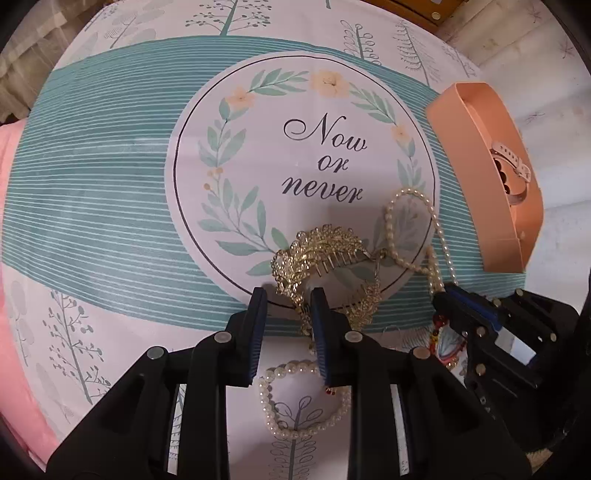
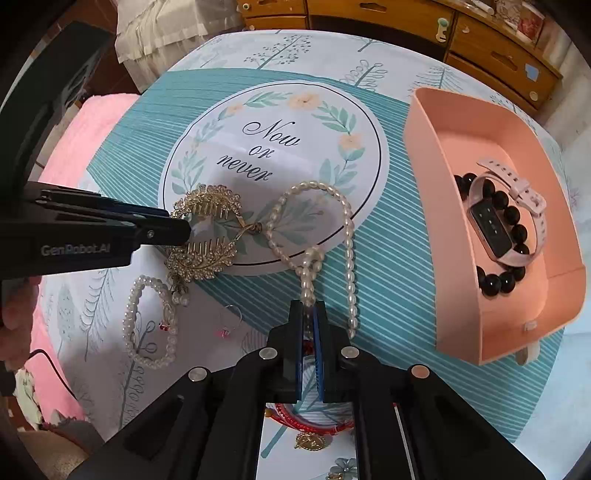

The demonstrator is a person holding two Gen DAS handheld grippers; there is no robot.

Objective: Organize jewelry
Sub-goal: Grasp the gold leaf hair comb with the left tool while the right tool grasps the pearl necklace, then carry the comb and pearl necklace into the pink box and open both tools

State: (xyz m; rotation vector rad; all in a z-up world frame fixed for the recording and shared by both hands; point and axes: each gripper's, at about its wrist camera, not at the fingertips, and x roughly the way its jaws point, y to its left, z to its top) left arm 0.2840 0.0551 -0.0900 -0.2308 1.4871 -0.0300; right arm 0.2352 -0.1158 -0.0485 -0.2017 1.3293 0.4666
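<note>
Two gold leaf hair combs [image 1: 325, 254] [image 2: 207, 236] lie tangled on the printed cloth. My left gripper [image 1: 288, 295] [image 2: 184, 229] is open, its jaws on either side of one comb's edge. A long pearl necklace [image 2: 332, 236] [image 1: 417, 225] lies to the combs' right. My right gripper [image 2: 308, 306] [image 1: 448, 291] is shut on the pearl necklace's near end. A pearl bracelet [image 2: 147, 325] [image 1: 303, 398] lies near the front. A peach box [image 2: 461, 288] [image 1: 461, 177] at the right holds a pink watch [image 2: 513, 218] and a black bead bracelet [image 2: 498, 280].
Small hoop earrings [image 2: 229, 325] lie between the pearl bracelet and my right gripper. A red cord bracelet [image 2: 314, 421] with a gold charm [image 2: 310, 441] lies under my right gripper. A wooden cabinet [image 2: 406, 22] stands behind the table. Pink fabric [image 2: 85, 122] lies at the left.
</note>
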